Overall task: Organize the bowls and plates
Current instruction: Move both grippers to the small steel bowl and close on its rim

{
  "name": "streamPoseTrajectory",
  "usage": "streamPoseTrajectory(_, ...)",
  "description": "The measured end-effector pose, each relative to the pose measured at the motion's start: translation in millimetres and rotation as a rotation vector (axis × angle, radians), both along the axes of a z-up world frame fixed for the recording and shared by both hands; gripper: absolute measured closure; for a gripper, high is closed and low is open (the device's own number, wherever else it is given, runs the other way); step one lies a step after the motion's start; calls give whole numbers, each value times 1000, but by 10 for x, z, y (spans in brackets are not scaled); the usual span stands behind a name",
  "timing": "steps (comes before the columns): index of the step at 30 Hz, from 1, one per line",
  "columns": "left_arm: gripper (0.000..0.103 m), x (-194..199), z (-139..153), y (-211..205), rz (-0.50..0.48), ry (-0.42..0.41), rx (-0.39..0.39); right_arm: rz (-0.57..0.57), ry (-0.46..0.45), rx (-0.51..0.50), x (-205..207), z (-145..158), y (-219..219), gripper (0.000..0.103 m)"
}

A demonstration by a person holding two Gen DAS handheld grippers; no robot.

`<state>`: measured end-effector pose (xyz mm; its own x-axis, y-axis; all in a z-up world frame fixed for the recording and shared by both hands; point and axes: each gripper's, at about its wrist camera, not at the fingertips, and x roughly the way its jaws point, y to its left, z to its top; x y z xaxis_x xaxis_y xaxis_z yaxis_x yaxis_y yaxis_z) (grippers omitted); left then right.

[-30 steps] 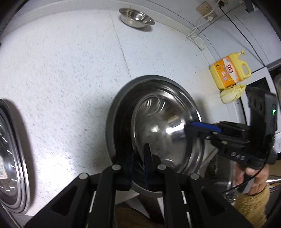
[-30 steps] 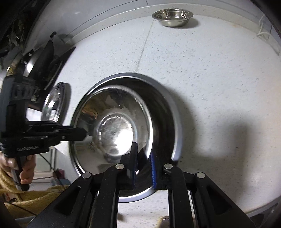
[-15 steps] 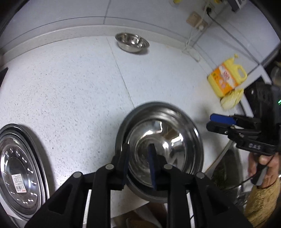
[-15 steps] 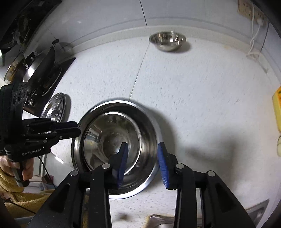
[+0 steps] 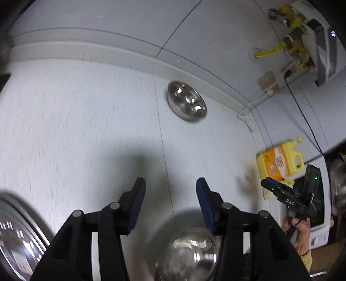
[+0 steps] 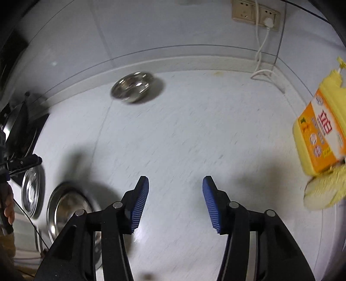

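Observation:
A large steel bowl [image 5: 190, 255] sits on the white counter below my left gripper [image 5: 170, 205], which is open, empty and raised above it. The same bowl shows in the right wrist view [image 6: 69, 214], at the lower left. My right gripper [image 6: 175, 203] is open and empty over bare counter, right of the bowl. A small steel bowl [image 5: 186, 102] stands far back near the wall; it also shows in the right wrist view [image 6: 132, 89]. A steel plate [image 5: 17, 244] lies at the left edge, also seen in the right wrist view [image 6: 32, 192].
A yellow detergent bottle [image 6: 322, 131] and a pale cloth [image 6: 324, 190] stand at the right by the sink area. A stove with a pan [image 6: 19, 127] is at the far left. Wall sockets with cables [image 6: 259, 13] hang behind.
Both grippers let go of the large bowl's rim, opened wide and lifted up and back. The bowl stays on the counter. Views are motion-blurred.

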<state>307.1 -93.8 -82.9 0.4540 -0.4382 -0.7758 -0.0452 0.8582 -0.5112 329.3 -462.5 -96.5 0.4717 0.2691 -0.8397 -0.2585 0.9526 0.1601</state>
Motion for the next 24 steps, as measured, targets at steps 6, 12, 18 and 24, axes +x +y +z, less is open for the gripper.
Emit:
streamPoseTrajectory(6,56,775,-7,3,-13,-6,91,-8,15,-23,712,-132,41,52)
streamPoseTrajectory(12,56,1469,-175,-36,-9,15,58,-4,22,22,1290,-273,193,52)
streamPoseTrajectory(18,56,1954,-484,-150,-27,61,28,48,38,123,1735,-376,521,50)
streamPoseTrajectory(24,56,2264,-740,-318,-31,99,40,108,76,224,1937,-516,864,50)
